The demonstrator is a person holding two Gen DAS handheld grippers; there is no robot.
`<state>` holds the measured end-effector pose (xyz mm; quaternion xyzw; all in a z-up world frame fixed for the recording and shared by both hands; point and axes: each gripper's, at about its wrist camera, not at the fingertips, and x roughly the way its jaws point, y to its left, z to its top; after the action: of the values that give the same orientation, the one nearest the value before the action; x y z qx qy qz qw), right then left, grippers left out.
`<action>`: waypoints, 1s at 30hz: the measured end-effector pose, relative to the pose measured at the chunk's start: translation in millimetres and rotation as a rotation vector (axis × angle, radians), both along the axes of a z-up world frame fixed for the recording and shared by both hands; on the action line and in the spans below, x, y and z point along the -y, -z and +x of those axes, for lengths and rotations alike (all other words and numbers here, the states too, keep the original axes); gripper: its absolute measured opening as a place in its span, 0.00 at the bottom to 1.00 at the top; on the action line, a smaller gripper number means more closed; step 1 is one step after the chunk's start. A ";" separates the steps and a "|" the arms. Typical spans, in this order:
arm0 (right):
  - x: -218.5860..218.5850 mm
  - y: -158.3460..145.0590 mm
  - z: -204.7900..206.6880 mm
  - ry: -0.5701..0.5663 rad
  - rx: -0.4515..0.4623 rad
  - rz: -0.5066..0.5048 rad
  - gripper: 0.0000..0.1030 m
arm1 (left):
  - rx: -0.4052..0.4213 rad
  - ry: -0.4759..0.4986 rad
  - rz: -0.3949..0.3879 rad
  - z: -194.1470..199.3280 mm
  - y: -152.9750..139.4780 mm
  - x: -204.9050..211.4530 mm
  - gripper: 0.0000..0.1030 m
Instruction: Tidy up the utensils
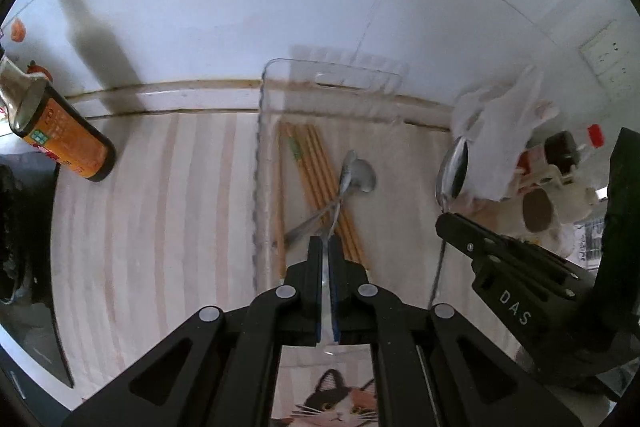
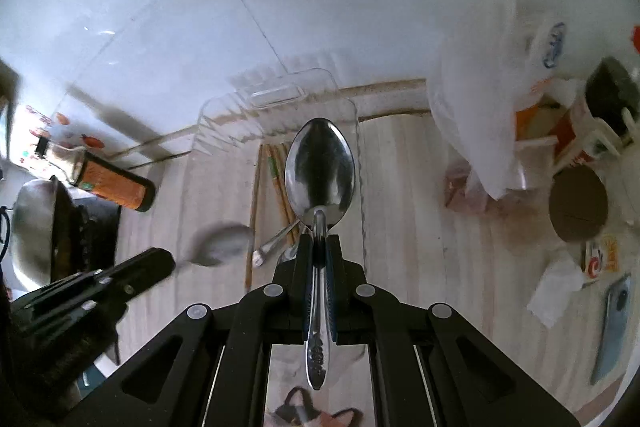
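A clear plastic tray (image 1: 262, 131) stands on the striped counter against the wall and holds several wooden chopsticks (image 1: 316, 163) and a metal spoon. My left gripper (image 1: 327, 241) is shut on the handle of a spoon (image 1: 352, 175) whose bowl hangs over the tray. My right gripper (image 2: 319, 239) is shut on the neck of a second, large metal spoon (image 2: 320, 167) and holds it above the tray (image 2: 356, 115). The right gripper also shows in the left wrist view (image 1: 452, 217) at the tray's right side. The left gripper shows blurred at the left of the right wrist view (image 2: 160, 263).
An orange-labelled sauce bottle (image 1: 64, 135) stands left of the tray. A wok (image 2: 36, 227) sits on a stove at far left. At right are a white plastic bag (image 2: 480, 99), packets, a brown round lid (image 2: 578, 205), a tissue and a phone (image 2: 612, 331).
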<state>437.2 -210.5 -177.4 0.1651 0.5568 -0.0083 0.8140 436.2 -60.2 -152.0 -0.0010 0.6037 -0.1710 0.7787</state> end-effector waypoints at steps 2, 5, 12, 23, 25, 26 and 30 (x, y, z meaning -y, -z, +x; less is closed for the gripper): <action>-1.5 5.7 3.8 -0.001 -0.021 0.003 0.07 | 0.014 -0.004 0.005 -1.2 -3.9 -3.1 0.05; -3.9 7.6 4.8 -0.006 -0.037 -0.022 0.12 | 0.077 -0.016 0.062 -7.9 -13.7 -9.8 0.12; -6.4 0.7 -23.7 0.014 -0.019 -0.151 0.44 | 0.208 -0.069 0.201 -28.9 -11.9 -33.4 0.75; -10.6 6.6 -76.2 0.082 -0.004 -0.324 0.83 | 0.217 -0.054 0.251 -53.5 16.9 -47.5 1.00; -13.7 4.9 -82.1 0.089 0.008 -0.354 0.92 | 0.232 -0.050 0.254 -58.3 15.9 -49.0 1.00; -15.3 4.5 -83.3 0.090 0.010 -0.357 0.96 | 0.234 -0.048 0.253 -59.5 15.3 -49.2 1.00; -20.1 0.0 -94.5 0.105 0.022 -0.397 1.00 | 0.246 -0.052 0.248 -66.7 11.1 -52.0 1.00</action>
<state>342.6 -190.3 -177.5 0.0305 0.5258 -0.1586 0.8351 369.5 -8.2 -163.1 0.1002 0.5199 -0.0739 0.8451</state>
